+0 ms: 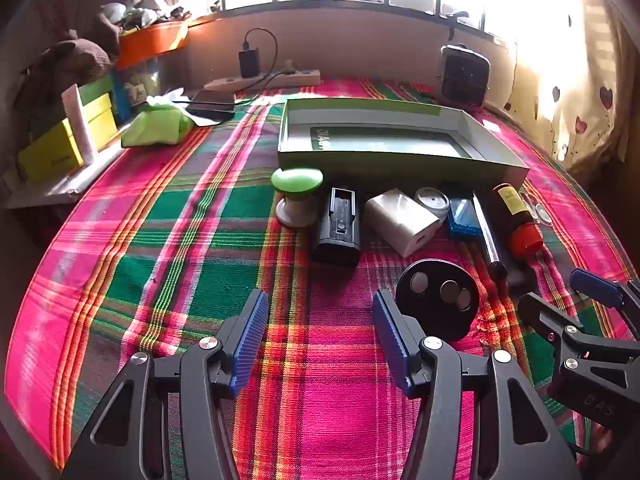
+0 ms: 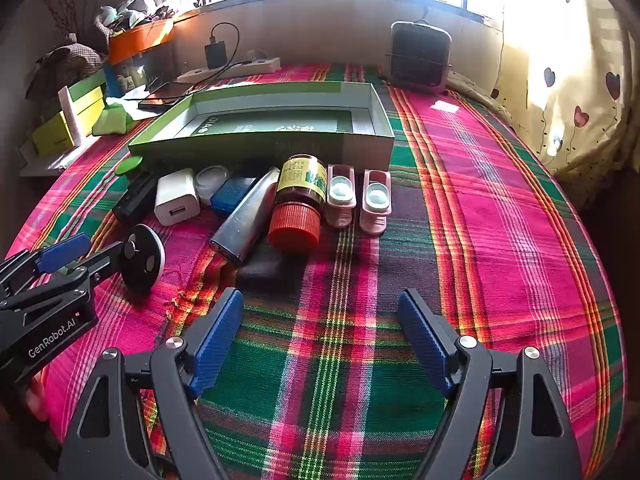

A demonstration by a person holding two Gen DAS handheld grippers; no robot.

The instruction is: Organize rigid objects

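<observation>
Closest in, both tools hang over the pink-and-green plaid cloth [image 2: 500, 184] with nothing in them. The left gripper [image 1: 320, 332] has its blue ribbed pads spread wide above bare fabric, and the right gripper [image 2: 320, 336] stands just as wide apart, also empty.

Just beyond the left gripper lies a round black disc with silver buttons [image 1: 438, 300], a little apart from the rest. Past it a row of small hard things waits: a green-capped white knob [image 1: 297, 196], a black battery pack [image 1: 338, 228], a white plug-in charger cube [image 1: 402, 220], a slim silver pen [image 2: 246, 220], a brown bottle with a red ribbed cap [image 2: 298, 200] lying on its side, and two pink lens cases [image 2: 358, 196].

Directly behind that row sits the shallow green cardboard box [image 2: 380, 120], apparently empty.

So the sorting looks not yet begun. The next move, I'd guess, is a reach down onto the disc and a lift over the box wall.
</observation>
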